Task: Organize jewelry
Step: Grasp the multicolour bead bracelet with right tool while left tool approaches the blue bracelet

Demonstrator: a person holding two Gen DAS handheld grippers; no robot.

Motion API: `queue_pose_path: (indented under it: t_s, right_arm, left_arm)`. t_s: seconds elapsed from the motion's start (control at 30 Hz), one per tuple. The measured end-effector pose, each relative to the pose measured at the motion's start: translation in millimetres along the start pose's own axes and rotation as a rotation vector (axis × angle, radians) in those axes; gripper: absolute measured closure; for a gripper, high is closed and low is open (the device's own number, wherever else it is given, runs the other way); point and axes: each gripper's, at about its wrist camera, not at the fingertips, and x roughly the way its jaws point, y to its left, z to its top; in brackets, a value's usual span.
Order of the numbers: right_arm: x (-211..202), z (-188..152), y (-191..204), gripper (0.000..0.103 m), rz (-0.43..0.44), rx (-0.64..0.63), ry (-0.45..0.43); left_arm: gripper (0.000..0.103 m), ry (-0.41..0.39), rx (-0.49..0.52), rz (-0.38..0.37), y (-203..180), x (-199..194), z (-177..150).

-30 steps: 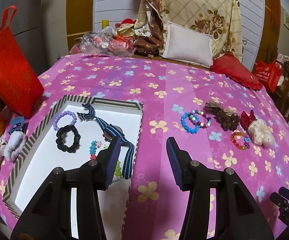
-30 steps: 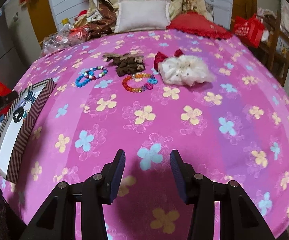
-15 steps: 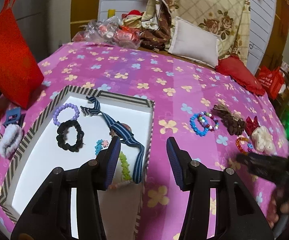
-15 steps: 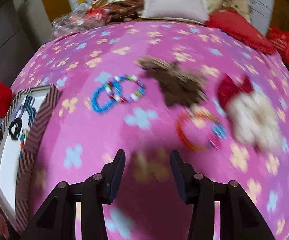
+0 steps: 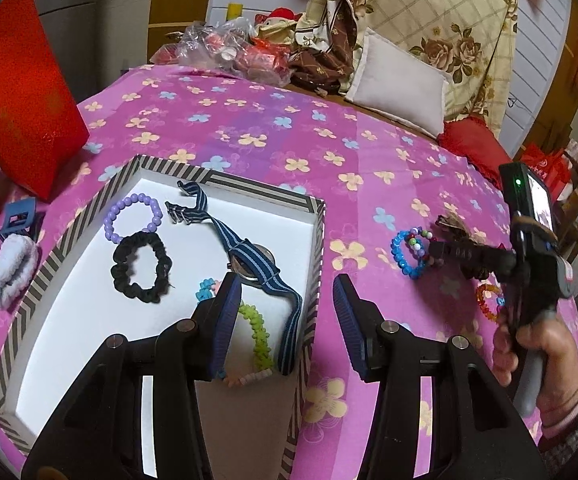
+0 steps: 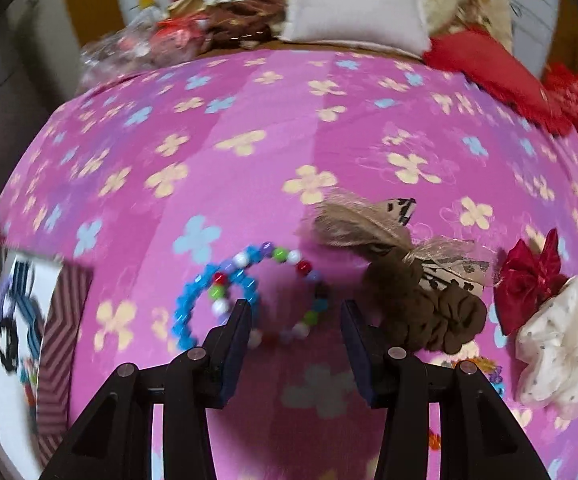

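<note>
The right gripper has its jaws spread wide over a multicoloured bead bracelet that lies between the fingertips; nothing is clamped. A blue bead bracelet overlaps that one at the 9 o'clock side, just outside the left finger. At 2 o'clock, just beside the right finger, lies a brown scrunchie with a gauzy bow, and further toward 3 o'clock a red bow touches a cream scrunchie. A small orange bracelet sits near these.

The left gripper is also open and holds nothing, hovering over the near right edge of a striped box. Inside the box, counted: one purple bead bracelet, one black scrunchie, one watch on a blue striped strap, one green bracelet, plus small pieces partly hidden by the left finger.

Everything rests on a pink flowered bedspread; pillows, a quilt and a red bag ring it at 12 and 10 o'clock
</note>
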Motion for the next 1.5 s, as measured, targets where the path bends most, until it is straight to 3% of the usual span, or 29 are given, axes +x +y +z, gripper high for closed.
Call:
queue_pose_path:
  t_s: [0.23, 0.37, 0.43, 0.53, 0.7, 0.87, 0.97, 1.03, 1.07, 1.1, 1.17, 1.27, 1.4, 1.5]
  right_arm:
    - [17, 8, -3, 0.067, -0.063, -0.001, 0.005]
    - [15, 5, 1, 0.092, -0.052, -0.028, 0.023]
    - [11, -3, 1, 0.094, -0.043, -0.031, 0.035]
    - [-5, -30, -1, 0.095, -0.016, -0.047, 0.05]
    - [-48, -106, -19, 0.095, 0.045, -0.083, 0.075]
    - [-90, -182, -56, 0.095, -0.002, -0.119, 0.03]
    - [-101, -201, -80, 0.095, 0.015, -0.096, 0.002]
    - [-104, -208, -91, 0.093, 0.052, -0.085, -0.02]
    - [-105, -209, -94, 0.084, 0.067, -0.085, -0.033]
    - [-105, -209, -96, 0.066, 0.075, -0.086, -0.044]
    - [-104, -210, -100, 0.051, 0.069, -0.08, -0.082]
    - [-103, -213, -107, 0.051, 0.096, -0.063, -0.123]
    - [-103, -212, -111, 0.051, 0.136, -0.051, -0.138]
    - [-102, -213, -113, 0.051, 0.149, -0.052, -0.147]
  left_arm:
    - [0.056, 0.016, 0.017, -0.001, -5, 6, -2]
    - [0.056, 0.016, 0.028, -0.002, -7, 6, -2]
    - [0.056, 0.011, 0.033, 0.002, -8, 5, -2]
    - [0.056, 0.006, 0.031, -0.001, -9, 3, -2]
    - [0.056, 0.003, 0.037, -0.015, -12, -2, -4]
    - [0.056, 0.029, 0.052, -0.07, -23, -6, -10]
    - [0.056, 0.068, 0.04, -0.084, -35, -2, -10]
    - [0.056, 0.11, 0.024, -0.11, -45, 4, -7]
    - [0.056, 0.123, 0.024, -0.113, -51, 7, -5]
    - [0.056, 0.136, 0.04, -0.104, -61, 11, -2]
    - [0.056, 0.133, 0.107, -0.069, -85, 18, 7]
    - [0.056, 0.141, 0.18, -0.028, -109, 41, 20]
    - [0.056, 0.248, 0.164, -0.041, -125, 102, 39]
    - [0.056, 0.285, 0.16, -0.042, -133, 133, 43]
